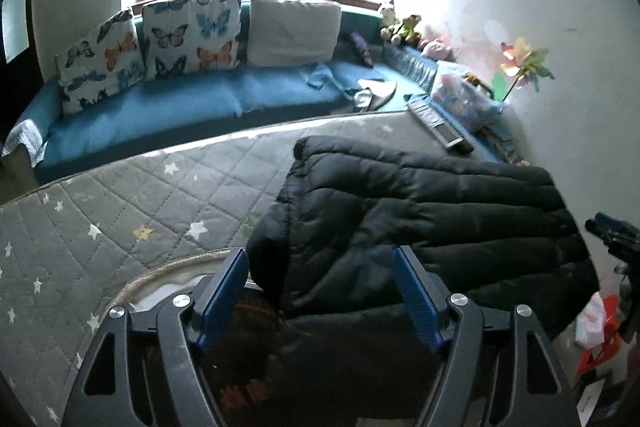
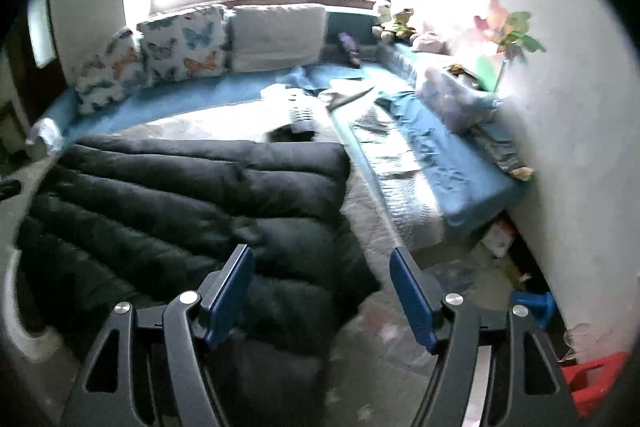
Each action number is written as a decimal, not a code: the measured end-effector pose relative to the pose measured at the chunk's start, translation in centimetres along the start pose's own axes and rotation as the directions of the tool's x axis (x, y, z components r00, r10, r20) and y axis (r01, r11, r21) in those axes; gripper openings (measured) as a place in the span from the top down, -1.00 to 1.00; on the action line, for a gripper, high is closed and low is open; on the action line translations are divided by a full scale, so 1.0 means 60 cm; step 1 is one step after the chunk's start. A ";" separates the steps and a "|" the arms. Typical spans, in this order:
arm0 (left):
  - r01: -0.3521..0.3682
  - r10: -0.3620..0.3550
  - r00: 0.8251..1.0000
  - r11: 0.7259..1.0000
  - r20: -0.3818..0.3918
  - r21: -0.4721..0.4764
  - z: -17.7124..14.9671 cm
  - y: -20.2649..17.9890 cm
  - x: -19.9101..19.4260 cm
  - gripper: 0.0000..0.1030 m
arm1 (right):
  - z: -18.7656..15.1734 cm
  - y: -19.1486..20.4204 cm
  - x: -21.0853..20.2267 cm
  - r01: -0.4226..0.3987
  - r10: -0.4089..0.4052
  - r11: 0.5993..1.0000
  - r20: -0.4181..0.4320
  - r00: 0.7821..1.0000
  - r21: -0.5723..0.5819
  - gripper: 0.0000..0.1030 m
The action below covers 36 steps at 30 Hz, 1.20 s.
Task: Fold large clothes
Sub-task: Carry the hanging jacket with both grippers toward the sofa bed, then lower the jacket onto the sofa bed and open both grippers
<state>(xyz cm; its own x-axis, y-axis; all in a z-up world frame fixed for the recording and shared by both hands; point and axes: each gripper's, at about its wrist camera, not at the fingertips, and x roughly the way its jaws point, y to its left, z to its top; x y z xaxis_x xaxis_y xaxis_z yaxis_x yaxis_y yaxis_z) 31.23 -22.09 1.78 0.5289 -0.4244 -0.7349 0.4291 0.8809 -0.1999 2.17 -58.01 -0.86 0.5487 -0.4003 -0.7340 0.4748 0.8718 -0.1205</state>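
A black quilted puffer jacket (image 1: 420, 211) lies folded on a grey star-patterned quilted mattress (image 1: 140, 195). It also shows in the right wrist view (image 2: 192, 203). My left gripper (image 1: 320, 259) is open and empty, hovering over the jacket's near left edge. My right gripper (image 2: 322, 259) is open and empty, above the jacket's near right corner. The right gripper also shows at the far right edge of the left wrist view (image 1: 612, 231).
A blue sofa (image 1: 160, 107) with butterfly cushions (image 1: 192, 35) and a white cushion (image 1: 292, 31) runs along the window. Stuffed toys (image 1: 400, 23), a pinwheel (image 1: 524, 63) and a plastic bag (image 1: 464, 95) sit by the right wall. A remote (image 1: 436, 127) lies beyond the jacket. Red clutter (image 2: 592, 375) is on the floor.
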 end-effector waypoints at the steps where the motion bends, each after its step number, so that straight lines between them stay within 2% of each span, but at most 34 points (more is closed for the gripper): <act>1: 0.023 -0.023 1.000 1.000 -0.005 -0.003 -0.008 -0.003 -0.009 -0.52 | -0.005 0.001 0.004 -0.018 0.018 1.000 -0.009 1.000 -0.003 -0.47; 5: 0.041 -0.040 0.998 0.999 -0.044 0.025 -0.036 -0.032 -0.009 -0.52 | -0.043 0.031 0.033 -0.047 0.044 0.998 -0.069 0.997 -0.038 -0.47; 8: 0.023 -0.016 0.993 0.998 -0.116 0.053 -0.062 -0.041 0.031 -0.52 | -0.079 0.038 0.074 0.003 -0.009 0.999 -0.141 0.990 -0.049 -0.47; 9: 0.013 -0.005 0.991 0.998 -0.131 0.060 -0.071 -0.042 0.045 -0.52 | -0.092 0.033 0.087 -0.010 0.007 1.000 -0.156 0.988 -0.024 -0.47; 12: 0.033 -0.030 0.982 0.999 -0.185 0.010 -0.096 -0.027 0.082 -0.56 | -0.102 0.017 0.089 -0.036 0.039 0.999 -0.151 0.988 0.023 -0.49; 14: 0.058 -0.064 0.980 0.998 -0.187 -0.039 -0.098 -0.015 0.083 -0.57 | -0.096 0.018 0.080 -0.012 0.012 1.000 -0.155 0.988 0.002 -0.49; 16: 0.046 -0.049 0.981 0.999 -0.187 -0.020 -0.097 -0.021 0.077 -0.57 | -0.090 0.030 0.065 0.021 -0.025 0.999 -0.140 0.990 -0.029 -0.49; 18: 0.025 -0.022 0.983 1.000 -0.184 0.018 -0.098 -0.031 0.070 -0.57 | -0.078 0.041 0.038 0.062 -0.066 0.997 -0.090 0.994 -0.053 -0.49; 20: 0.010 -0.002 0.983 0.999 -0.181 0.044 -0.103 -0.037 0.070 -0.57 | -0.067 0.052 0.011 0.066 -0.068 0.997 -0.035 0.997 -0.043 -0.49; 21: 0.002 0.007 0.984 0.999 -0.179 0.053 -0.105 -0.039 0.070 -0.57 | -0.066 0.058 0.004 0.058 -0.058 0.998 -0.020 0.998 -0.032 -0.49; 25: -0.009 0.017 0.985 0.999 -0.174 0.046 -0.105 -0.041 0.071 -0.57 | -0.054 0.097 -0.011 -0.066 0.066 0.998 0.011 0.998 -0.016 -0.49; 28: -0.019 0.027 0.985 0.999 -0.173 0.051 -0.104 -0.043 0.070 -0.57 | -0.061 0.132 0.007 -0.102 0.102 0.993 -0.004 0.995 -0.059 -0.49; 31: -0.032 0.042 0.985 0.998 -0.166 0.062 -0.108 -0.047 0.063 -0.57 | -0.079 0.157 0.058 -0.135 0.129 0.989 -0.092 0.987 -0.063 -0.49; 33: -0.037 0.049 0.985 0.997 -0.163 0.071 -0.111 -0.051 0.057 -0.57 | -0.098 0.171 0.087 -0.101 0.089 0.991 -0.131 0.987 -0.087 -0.49; 36: -0.050 0.065 0.987 0.994 -0.146 0.101 -0.119 -0.061 0.040 -0.56 | -0.110 0.185 0.080 -0.065 0.051 0.988 -0.098 0.994 -0.142 -0.49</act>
<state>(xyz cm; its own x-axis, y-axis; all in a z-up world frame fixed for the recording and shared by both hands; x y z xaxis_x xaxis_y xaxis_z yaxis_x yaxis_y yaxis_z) 25.70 -24.83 -3.88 0.4433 -0.3315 -0.8328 0.4735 0.8755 -0.0965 5.55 -48.43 -10.13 0.5021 -0.3253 -0.8013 0.3359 0.9272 -0.1659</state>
